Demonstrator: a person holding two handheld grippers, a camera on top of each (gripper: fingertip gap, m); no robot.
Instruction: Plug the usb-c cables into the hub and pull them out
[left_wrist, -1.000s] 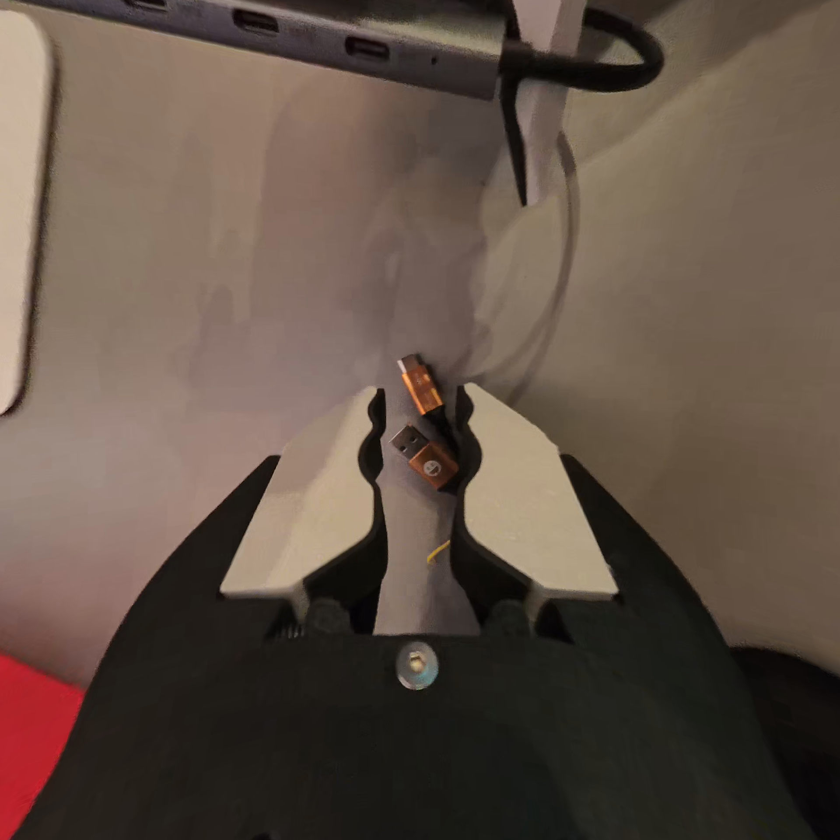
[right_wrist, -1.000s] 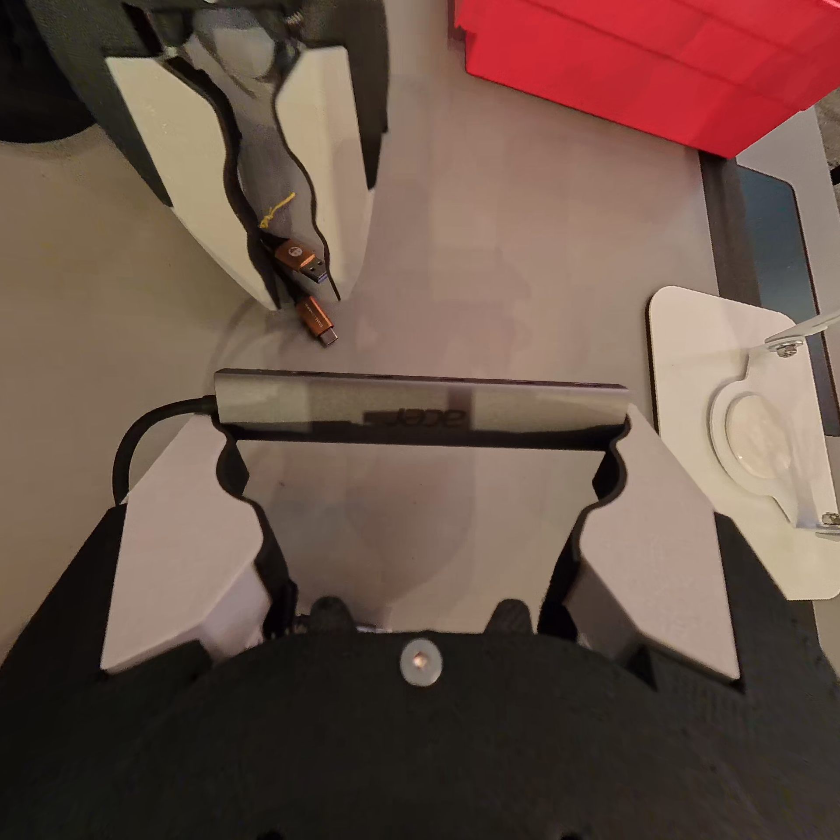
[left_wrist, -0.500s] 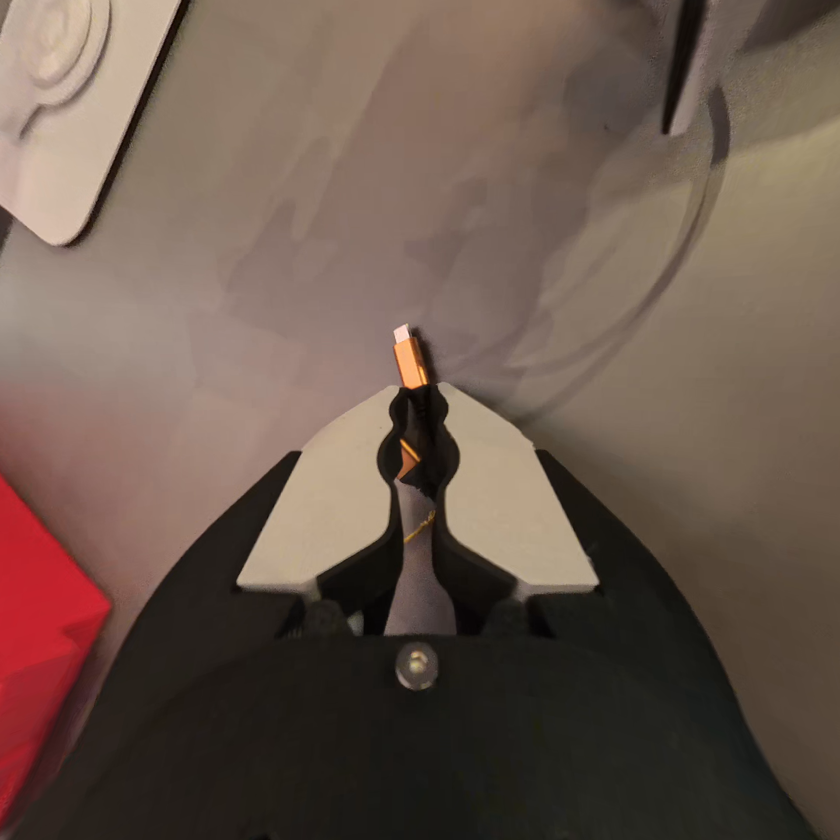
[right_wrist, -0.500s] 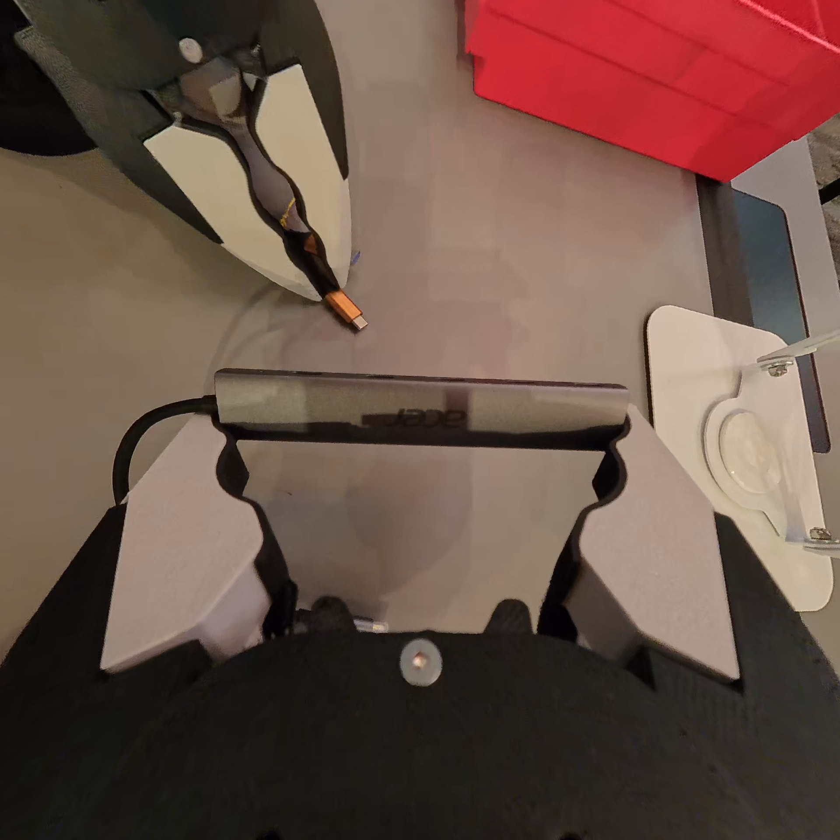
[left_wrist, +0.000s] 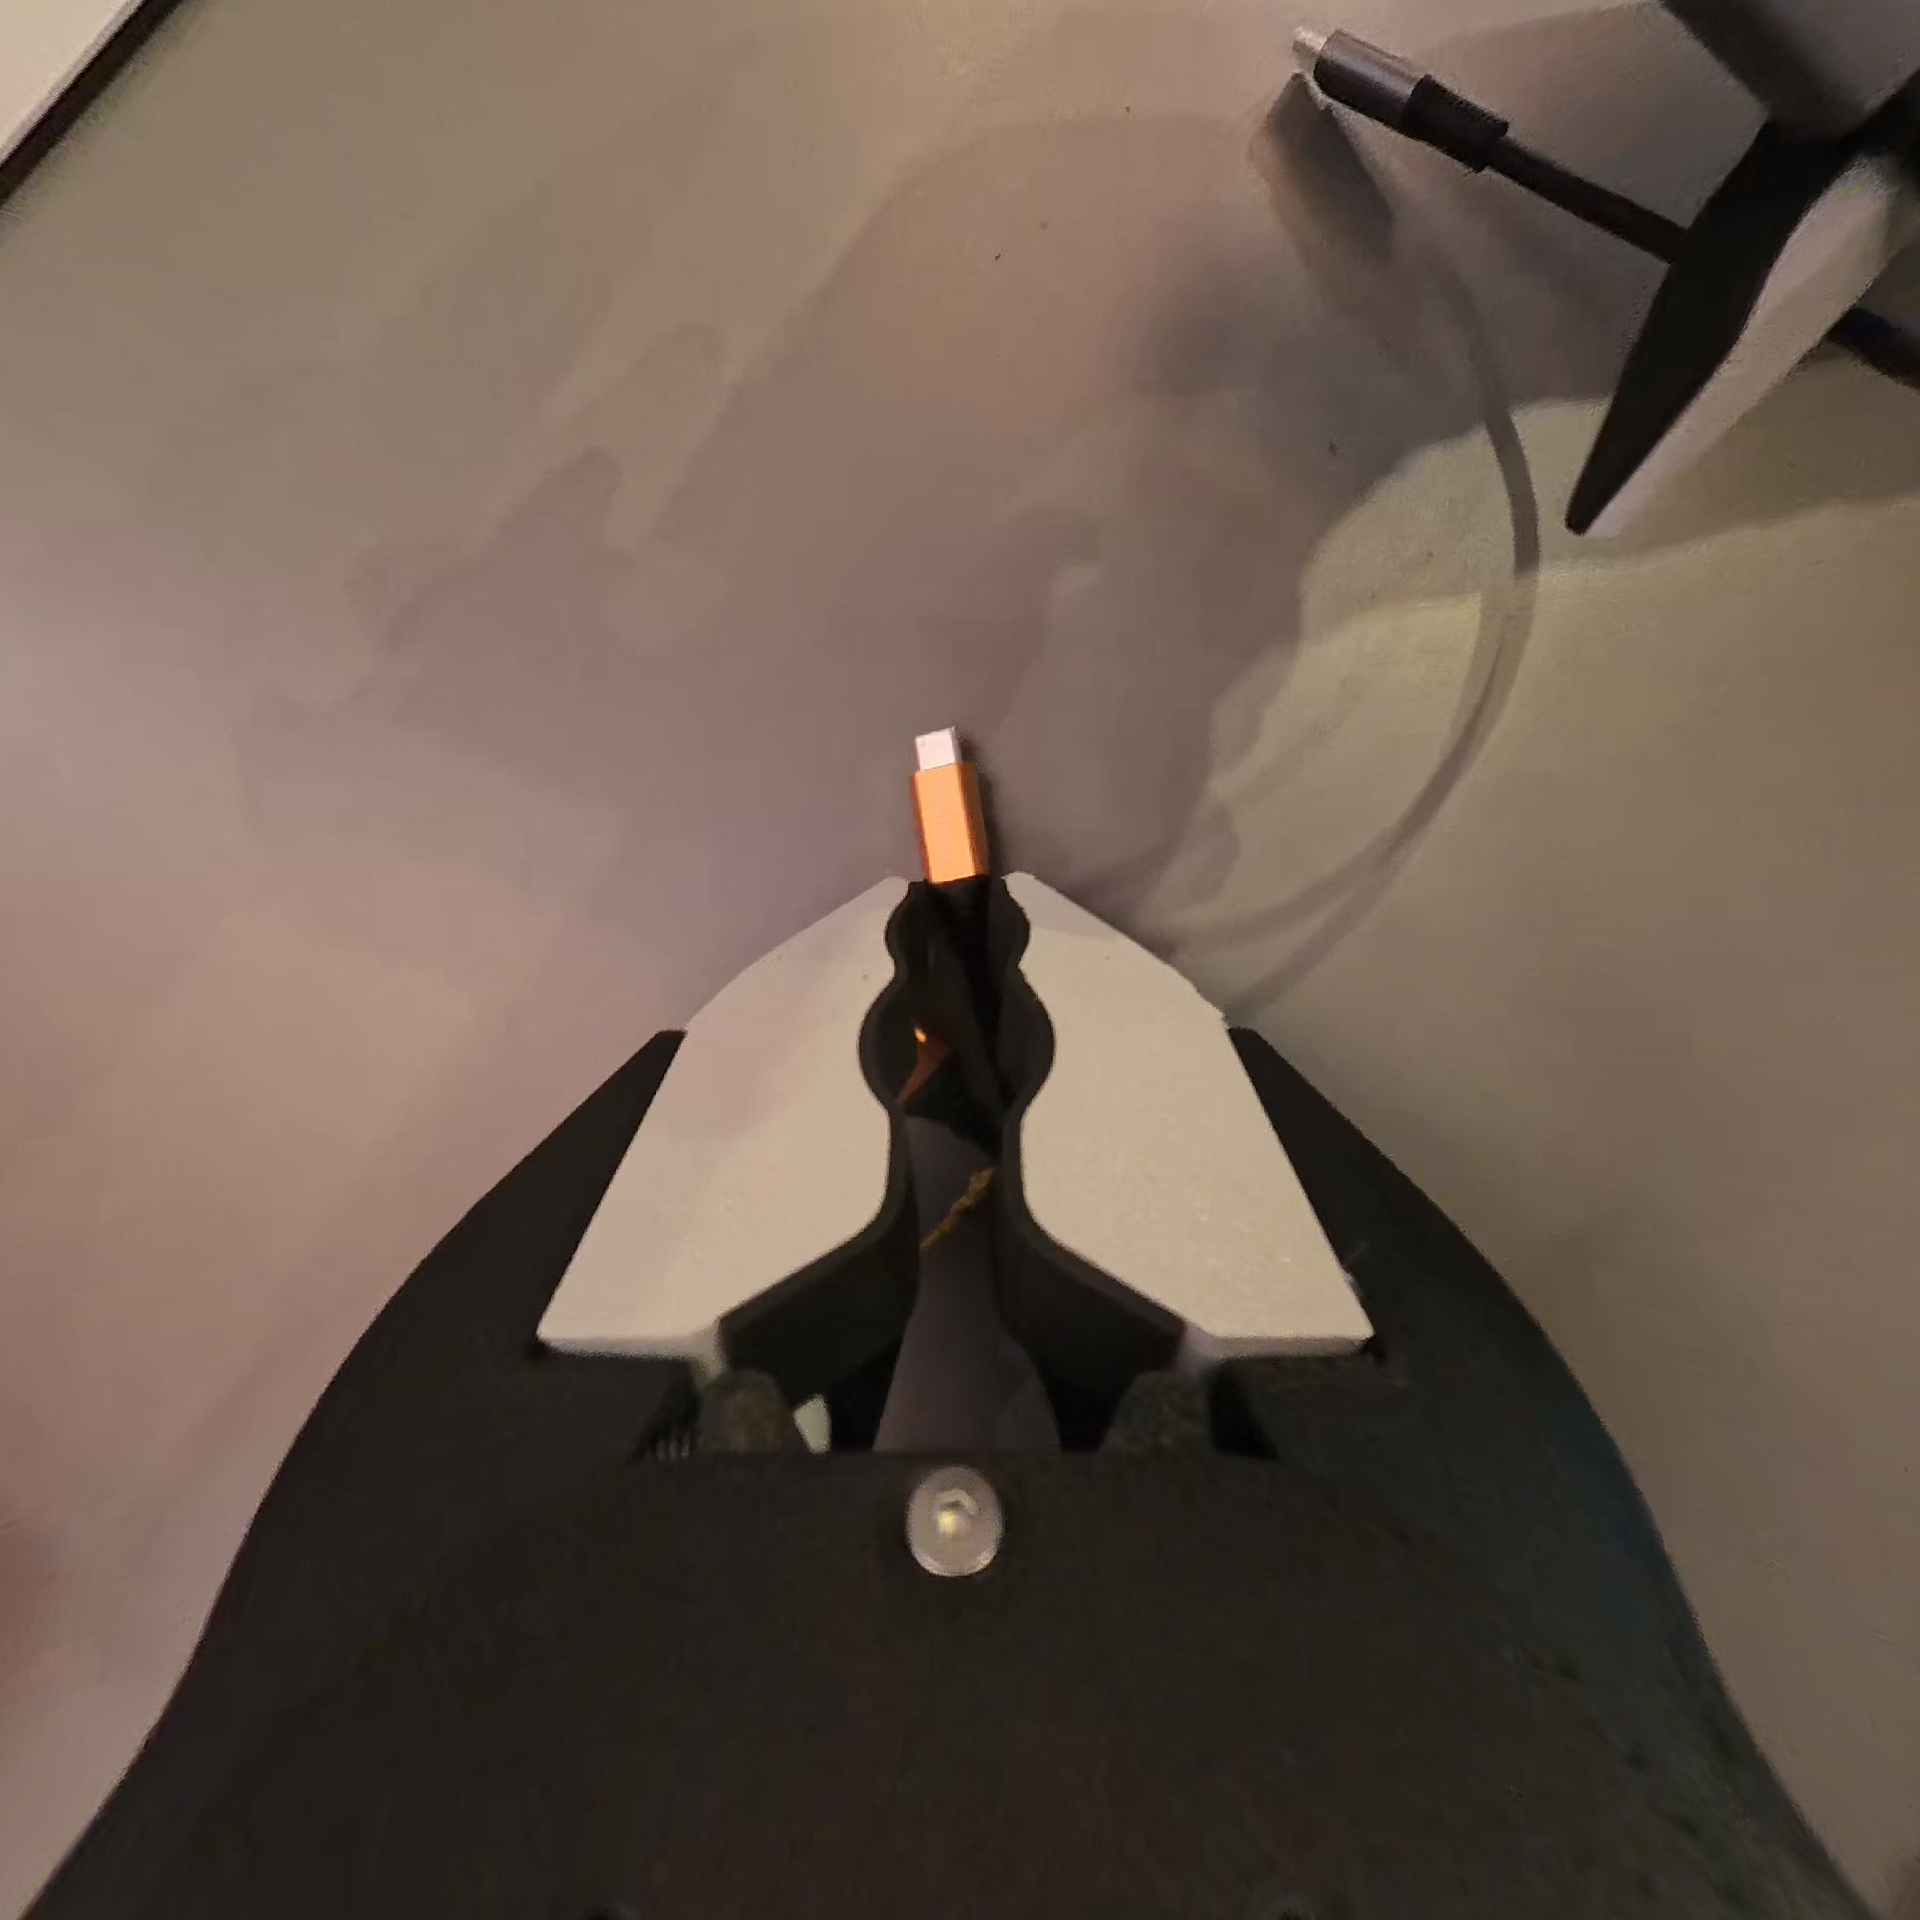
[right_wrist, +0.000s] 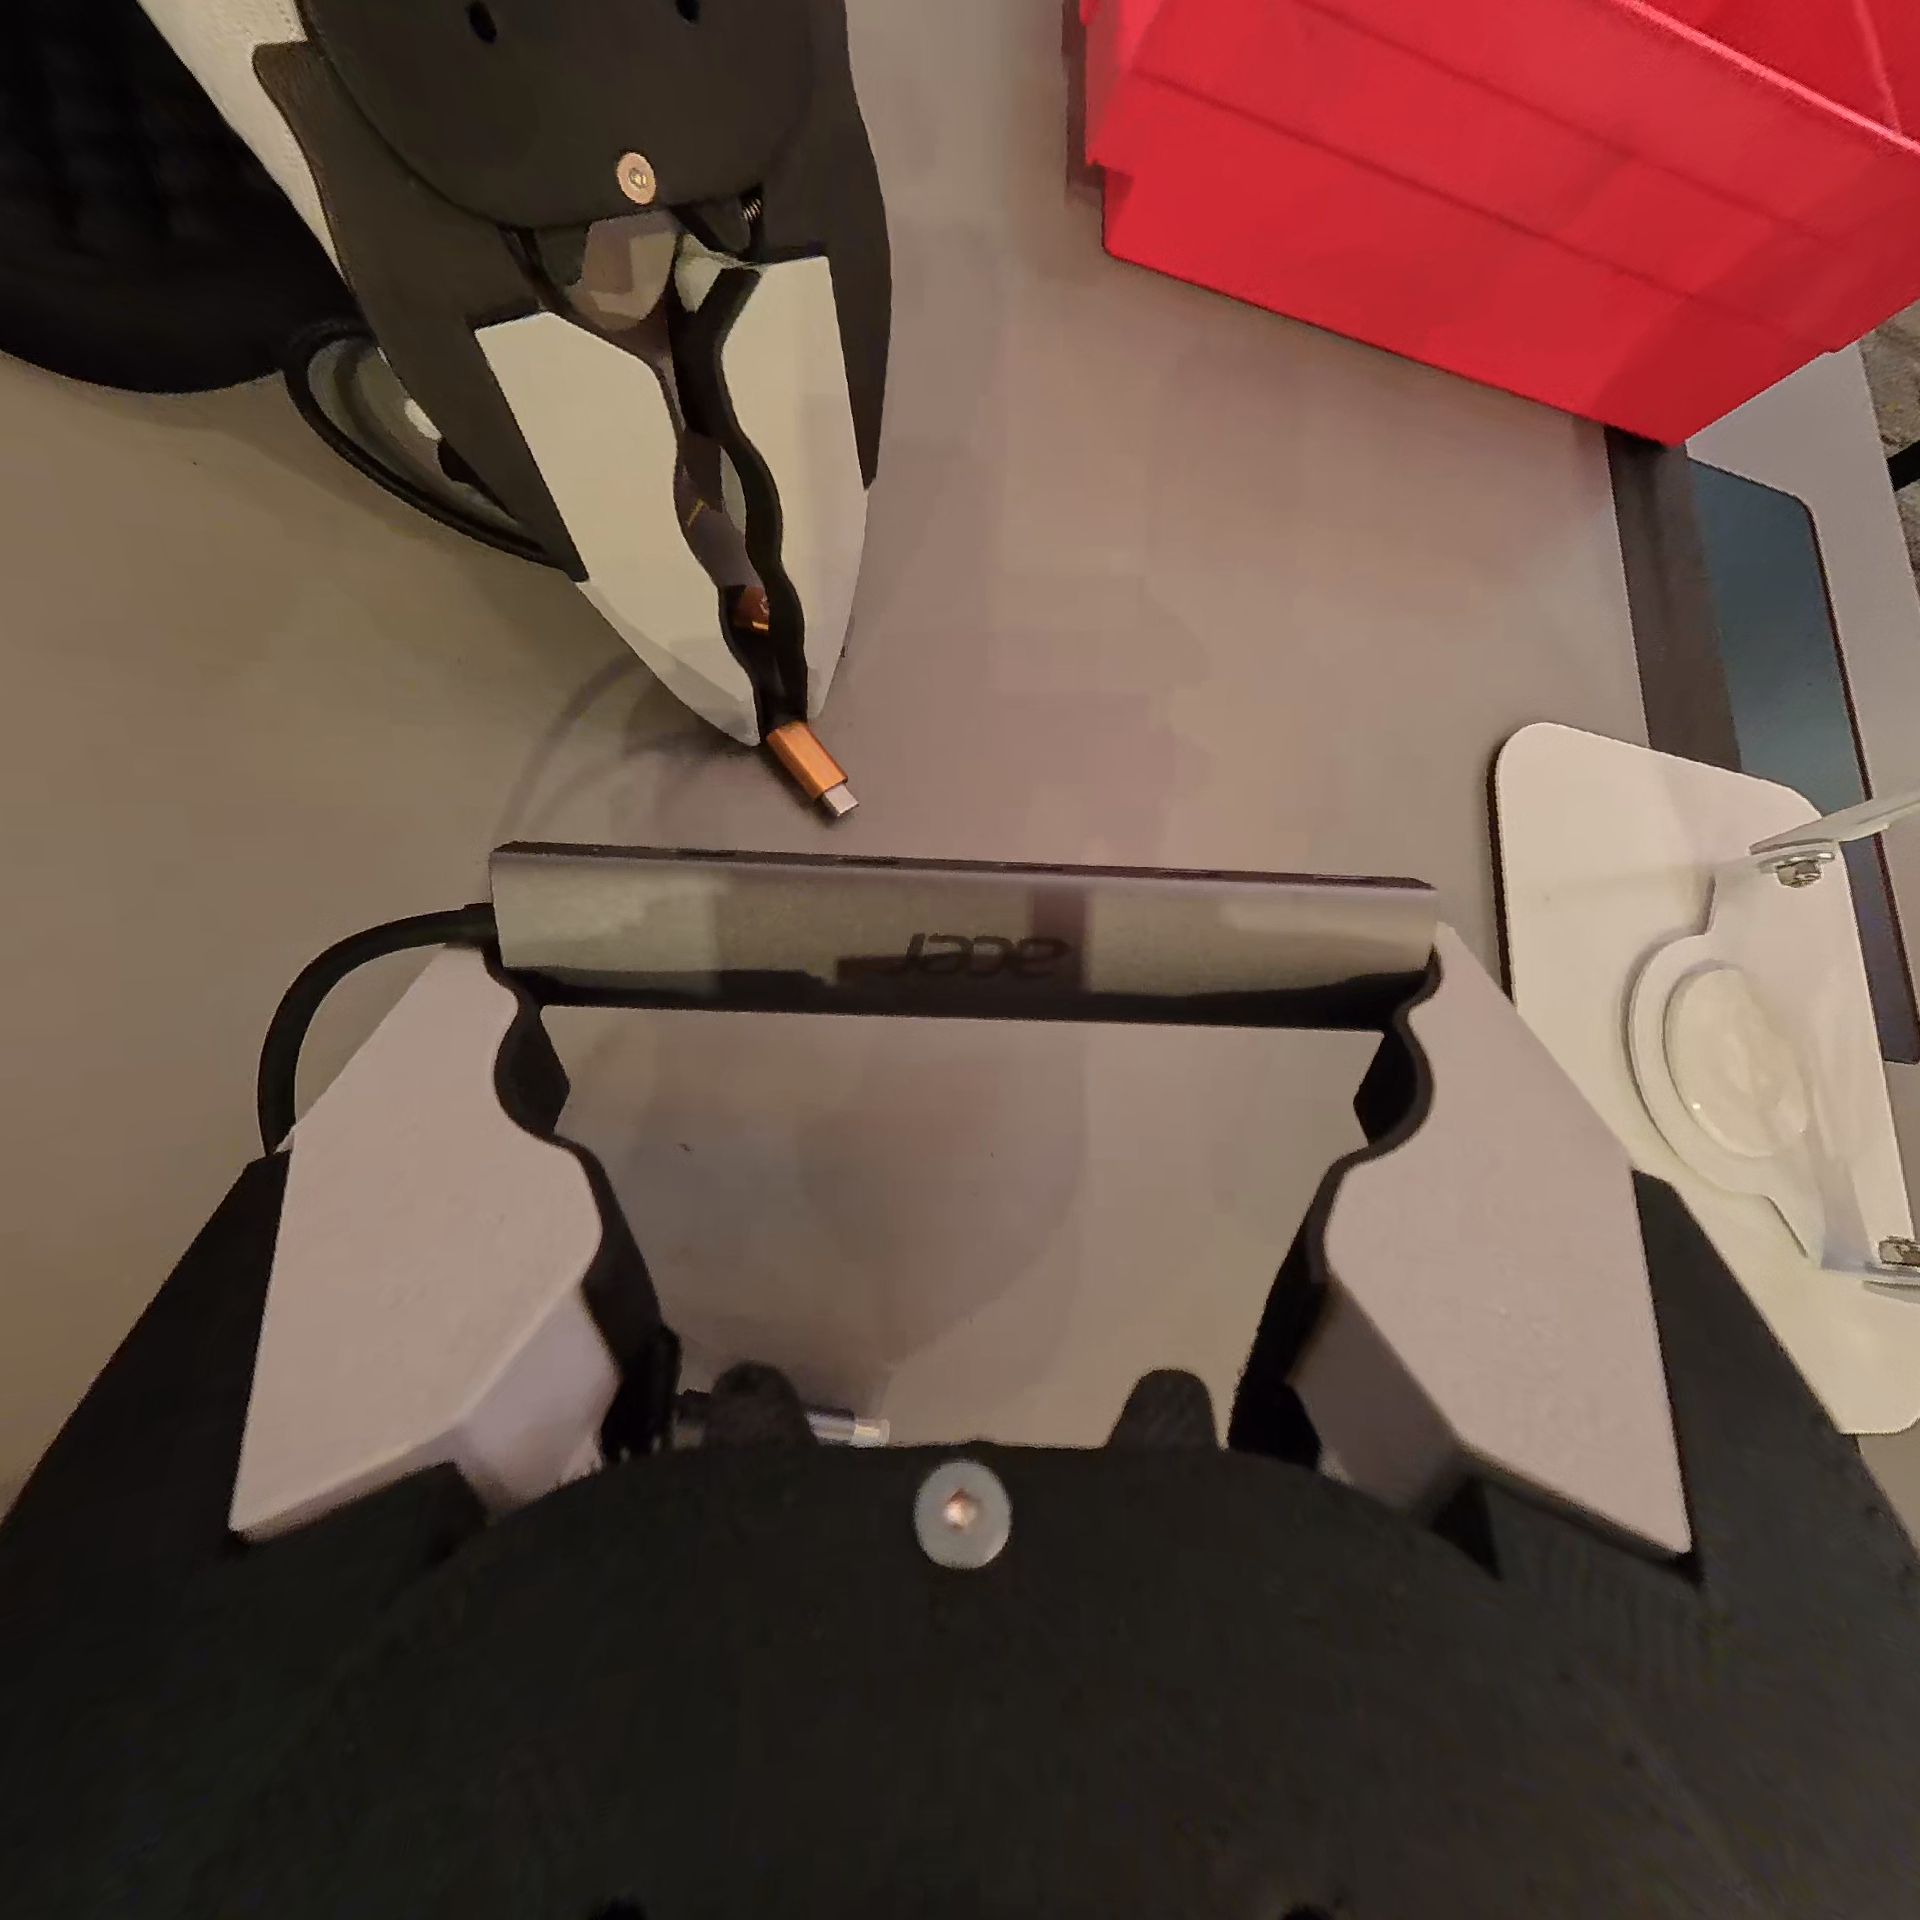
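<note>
My left gripper (left_wrist: 954, 885) is shut on the black cable just behind its orange USB-C plug (left_wrist: 945, 823), which sticks out past the fingertips. In the right wrist view the same left gripper (right_wrist: 777, 717) points down at the table, its orange plug (right_wrist: 808, 769) a little above the hub's far edge. My right gripper (right_wrist: 966, 966) is shut on the grey hub (right_wrist: 956, 925), gripping it by its two short ends and holding it crosswise. The hub's own black cable (right_wrist: 312, 997) loops off its left end; its grey plug (left_wrist: 1371, 78) shows at the top right of the left wrist view.
A red bin (right_wrist: 1507, 197) stands at the far right. A white plate with a clear round fixture (right_wrist: 1704, 1039) lies to the right of the hub. A thin white cable (left_wrist: 1496, 644) curves over the grey table. A dark round object (right_wrist: 125, 260) sits at the far left. Across from one pair of fingers to the other is roughly 10 cm. The dark round object (right_wrist: 125, 260) lies around 15 cm away from my left fingertips.
My left gripper closed on the cable behind the orange plug and lifted it, then swung so the plug points toward the hub. The right gripper and hub stayed still.
</note>
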